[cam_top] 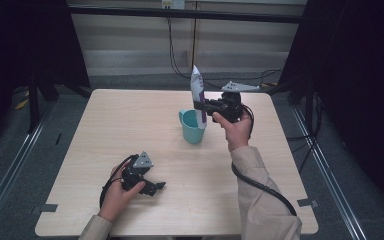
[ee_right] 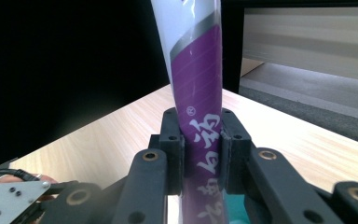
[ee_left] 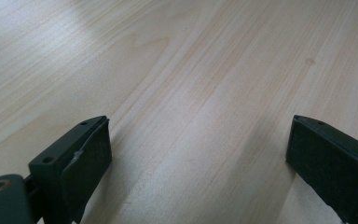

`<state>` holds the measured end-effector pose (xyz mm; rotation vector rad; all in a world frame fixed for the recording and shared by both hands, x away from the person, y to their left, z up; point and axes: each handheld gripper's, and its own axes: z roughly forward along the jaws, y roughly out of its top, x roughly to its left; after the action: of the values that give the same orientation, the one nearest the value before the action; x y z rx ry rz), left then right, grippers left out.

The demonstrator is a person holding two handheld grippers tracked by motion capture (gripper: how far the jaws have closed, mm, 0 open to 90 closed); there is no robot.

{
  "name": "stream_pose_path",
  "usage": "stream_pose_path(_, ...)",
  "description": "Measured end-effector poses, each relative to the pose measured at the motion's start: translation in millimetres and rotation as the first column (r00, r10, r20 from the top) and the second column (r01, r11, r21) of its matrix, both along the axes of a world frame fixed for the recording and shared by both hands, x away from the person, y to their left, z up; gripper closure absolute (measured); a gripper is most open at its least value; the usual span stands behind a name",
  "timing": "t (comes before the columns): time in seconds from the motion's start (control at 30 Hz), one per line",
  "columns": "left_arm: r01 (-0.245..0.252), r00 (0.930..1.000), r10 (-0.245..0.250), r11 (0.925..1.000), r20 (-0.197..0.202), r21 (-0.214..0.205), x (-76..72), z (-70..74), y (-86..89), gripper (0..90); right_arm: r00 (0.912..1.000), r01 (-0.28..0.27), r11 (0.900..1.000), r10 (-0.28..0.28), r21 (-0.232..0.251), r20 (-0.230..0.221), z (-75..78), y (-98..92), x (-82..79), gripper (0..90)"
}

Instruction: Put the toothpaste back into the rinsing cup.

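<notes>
A white and purple tube (cam_top: pixel 197 92) stands upright with its lower end in a teal cup (cam_top: pixel 192 127) at the middle of the table. My right gripper (cam_top: pixel 200 105) is shut on the tube from the right, just above the cup's rim. In the right gripper view the tube (ee_right: pixel 196 79) rises between the two pads (ee_right: pixel 174 140), and a bit of the teal cup (ee_right: pixel 235 213) shows below. My left gripper (cam_top: pixel 159 187) rests on the table near the front left, pointing right. Its jaws stand wide apart, and bare wood lies between the pads (ee_left: pixel 87 161) in the left gripper view.
The light wooden table (cam_top: pixel 130 120) has free surface all round the cup. Black cables (cam_top: pixel 265 187) trail from both grippers toward the front edge. Dark curtains and a metal frame stand behind and beside the table.
</notes>
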<state>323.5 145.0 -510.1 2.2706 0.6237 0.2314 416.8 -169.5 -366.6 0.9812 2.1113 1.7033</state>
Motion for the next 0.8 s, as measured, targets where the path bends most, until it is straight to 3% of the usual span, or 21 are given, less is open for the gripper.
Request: stream_pose_path(0.8, 0.005, 1.0, -0.005, 1.0, -0.004, -0.006, -0.2, -0.4, -0.3, 6.3, 0.9991, 0.042, 0.9991, -0.042, 0.004, -0.012, -15.0, 8.7, 22.8, 74.4)
